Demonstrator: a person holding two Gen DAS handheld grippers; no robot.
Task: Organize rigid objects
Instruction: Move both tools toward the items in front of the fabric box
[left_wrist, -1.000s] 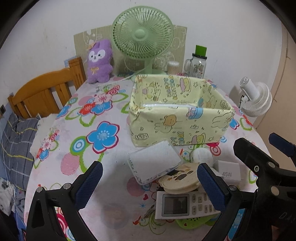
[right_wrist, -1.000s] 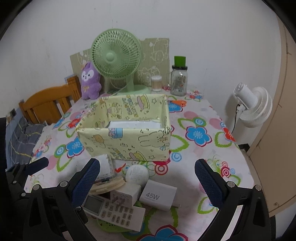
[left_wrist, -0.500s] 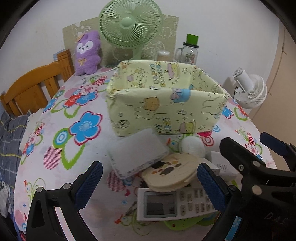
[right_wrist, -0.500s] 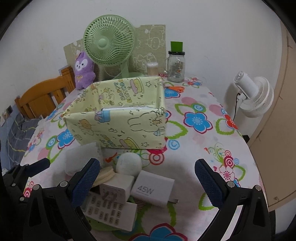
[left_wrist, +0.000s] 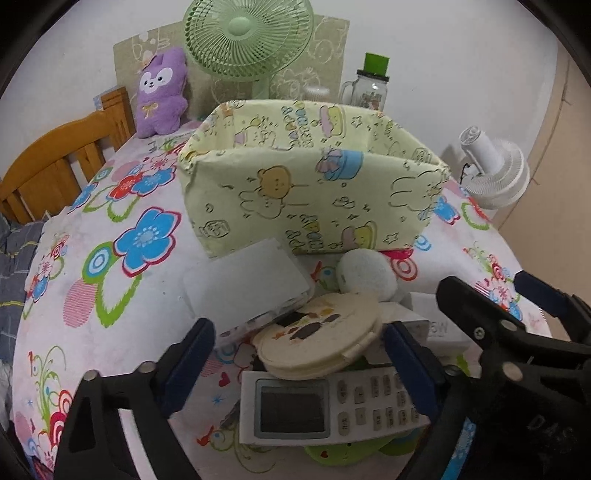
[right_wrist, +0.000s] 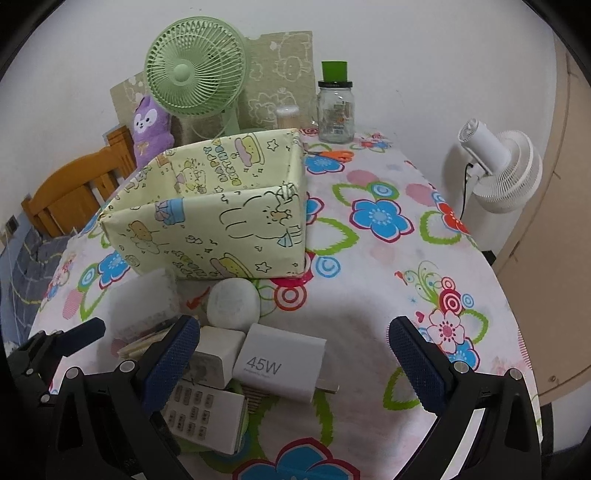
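Left wrist view: the left tongs (left_wrist: 297, 363) are wide but closing, blue pads either side of the round compact (left_wrist: 319, 338), not yet pressing on it. The compact sits atop the pile, overlapping the remote (left_wrist: 325, 406) below and leaning on the clear case (left_wrist: 247, 286) to its left. It looks like hard, light plastic, probably slick on its lid; I'd take it across the rim, edge to edge, away from the small clasp tab. The remote is long and stiff, best pinched across its narrow width. A white puck (left_wrist: 365, 275) lies behind, smooth and rounded, likely to squirt out of a pinch. Just beyond stands the box (left_wrist: 314, 199), paper-wrapped, open-topped; from this angle its floor is hidden, so I can't tell what's inside.

Right wrist view: the right tongs (right_wrist: 293, 349) stand fully open, holding nothing, above the 45W charger (right_wrist: 280, 363) and a white plug (right_wrist: 216, 354) touching it. Both are blocky, dense, flat-sided: easy grips across the faces, clear of the prongs. Here the box (right_wrist: 221, 229) shows its inner walls, but still not its bottom. All of it rests on the flowered surface (right_wrist: 388, 314).
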